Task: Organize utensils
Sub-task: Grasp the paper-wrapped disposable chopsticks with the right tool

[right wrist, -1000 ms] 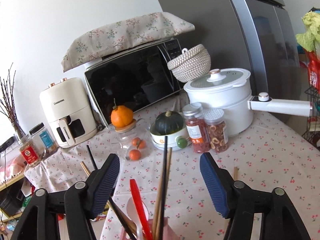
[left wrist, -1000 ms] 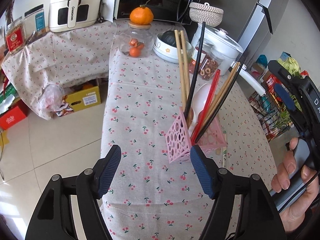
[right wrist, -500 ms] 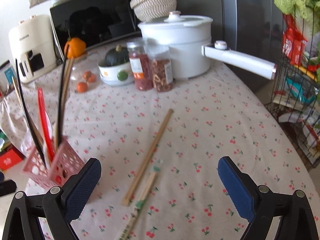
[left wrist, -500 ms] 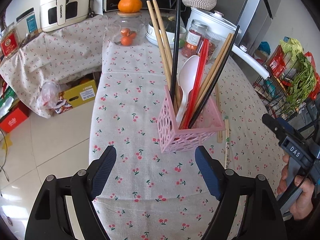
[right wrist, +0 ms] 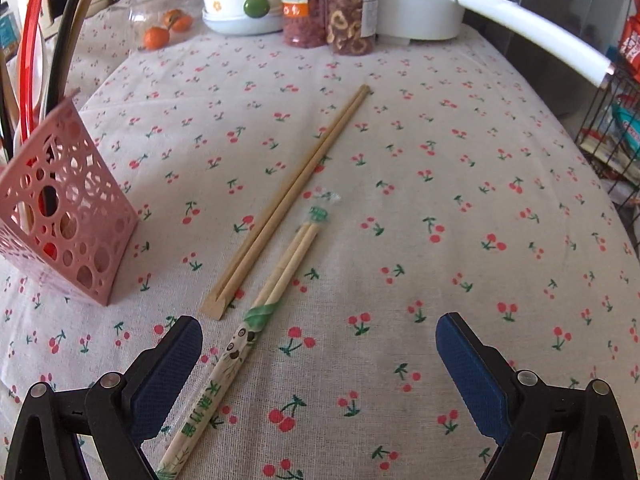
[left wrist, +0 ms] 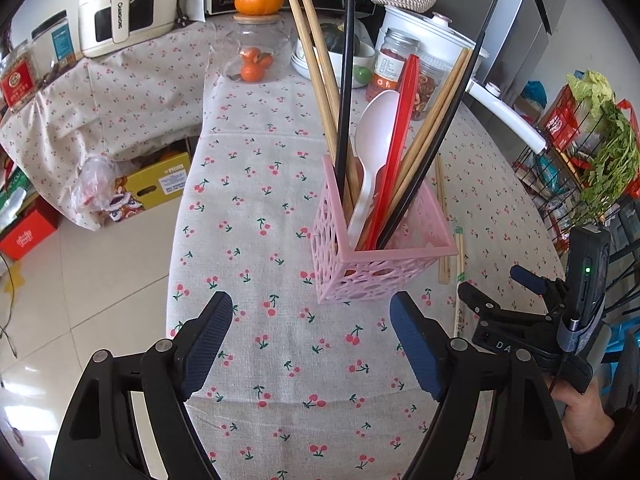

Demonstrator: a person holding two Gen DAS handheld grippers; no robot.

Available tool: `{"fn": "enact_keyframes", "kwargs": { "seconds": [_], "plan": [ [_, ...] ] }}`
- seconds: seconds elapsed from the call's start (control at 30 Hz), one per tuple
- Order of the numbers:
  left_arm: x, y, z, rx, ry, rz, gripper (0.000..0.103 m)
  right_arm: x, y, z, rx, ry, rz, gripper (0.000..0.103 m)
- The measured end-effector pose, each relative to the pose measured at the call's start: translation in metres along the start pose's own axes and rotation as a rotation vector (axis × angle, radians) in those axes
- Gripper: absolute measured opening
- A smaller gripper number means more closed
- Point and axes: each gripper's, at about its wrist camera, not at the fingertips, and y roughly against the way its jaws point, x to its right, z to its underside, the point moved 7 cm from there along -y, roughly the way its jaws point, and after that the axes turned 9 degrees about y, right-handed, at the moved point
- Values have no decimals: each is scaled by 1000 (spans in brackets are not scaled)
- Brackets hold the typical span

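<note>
A pink perforated utensil holder (left wrist: 372, 252) stands on the cherry-print tablecloth, holding wooden, black and red chopsticks and a white spoon (left wrist: 374, 152). It also shows at the left of the right wrist view (right wrist: 68, 208). A bare wooden chopstick pair (right wrist: 292, 196) and a paper-wrapped pair (right wrist: 248, 328) lie on the cloth to its right. My left gripper (left wrist: 310, 344) is open and empty, just in front of the holder. My right gripper (right wrist: 318, 372) is open and empty, low over the cloth, its left finger beside the wrapped pair. It also shows in the left wrist view (left wrist: 508, 292).
At the table's far end stand a glass jar of oranges (left wrist: 256, 56), a bowl with a squash (right wrist: 240, 8), two snack jars (right wrist: 328, 4) and a white pot with a long handle (right wrist: 528, 32). A wire rack with vegetables (left wrist: 592, 168) is at the right.
My right gripper has tilted down and dropped towards the loose chopsticks on the cloth. My left gripper has drawn back a little from the holder and risen.
</note>
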Motion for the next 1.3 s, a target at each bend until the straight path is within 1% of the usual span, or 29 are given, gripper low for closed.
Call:
{"fn": "enact_keyframes", "kwargs": {
  "seconds": [0.2,0.33,0.43,0.5,0.57,0.6,0.67,0.7,0.77,0.8,0.87,0.9,0.93,1.0,1.13,1.17,1.3],
  "plan": [
    [-1,1,2,-2,-12,6,83,-3,-14,2,-61,6,13,97],
    [0,5,2,9,-27,14,83,0,-18,3,-81,-28,-13,97],
    [3,9,4,8,-39,33,83,0,-18,2,-94,-30,-11,93],
    [5,11,5,10,-41,48,83,-1,-16,2,-99,-31,-16,88],
    [6,13,5,11,-45,57,83,-2,-14,1,-102,-29,-21,76],
    [7,13,6,13,-47,59,83,-3,-13,1,-102,-28,-22,72],
    [9,14,6,14,-52,65,83,-4,-11,0,-104,-26,-31,54],
    [10,14,6,15,-54,67,83,-5,-10,0,-107,-26,-36,50],
    [13,14,7,17,-63,69,83,-6,-9,0,-112,-23,-46,35],
    [15,15,7,19,-69,68,83,-6,-8,0,-115,-21,-51,31],
    [18,16,8,24,-83,66,83,-6,-8,1,-122,-21,-59,17],
    [20,16,9,28,-90,65,83,-5,-8,1,-125,-24,-66,13],
    [22,17,9,32,-99,64,83,-4,-8,1,-129,-28,-72,10],
    [27,21,10,42,-116,59,83,-3,-8,1,-137,-41,-86,9],
    [43,33,11,63,-149,73,83,6,-2,1,-143,-63,-99,8],
    [48,37,11,69,-155,81,83,9,1,0,-139,-71,-104,5],
    [80,55,9,98,-212,126,83,31,17,-8,-113,-118,-118,4]
  ]
}}
